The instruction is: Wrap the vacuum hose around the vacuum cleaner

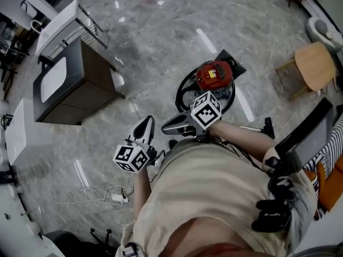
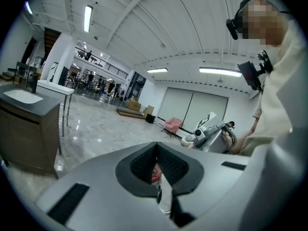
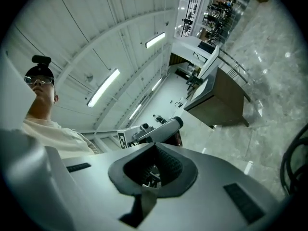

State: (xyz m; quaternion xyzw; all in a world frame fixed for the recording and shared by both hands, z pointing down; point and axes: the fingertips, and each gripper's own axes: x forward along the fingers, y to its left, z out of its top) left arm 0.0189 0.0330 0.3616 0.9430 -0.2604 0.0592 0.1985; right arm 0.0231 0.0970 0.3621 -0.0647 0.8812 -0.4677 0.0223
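Note:
In the head view a red canister vacuum cleaner (image 1: 214,75) stands on the grey floor ahead of me, with its black hose (image 1: 183,92) looped round its base. My left gripper (image 1: 146,121) is held low in front of my body, apart from the vacuum, jaws shut and empty. My right gripper (image 1: 165,127) points leftward beside it, also shut on nothing. The left gripper view shows closed jaws (image 2: 156,146) and the right gripper (image 2: 211,131) beyond. Past the right gripper's shut jaws (image 3: 155,146) I see the left gripper (image 3: 159,129) and a piece of hose (image 3: 293,162).
A dark cabinet with a white basin (image 1: 75,84) stands to the left, a white table (image 1: 59,25) behind it. A wooden chair (image 1: 316,63) is at the right. A power strip with cable (image 1: 115,198) lies on the floor near my feet, and a floor nozzle (image 1: 265,127) at right.

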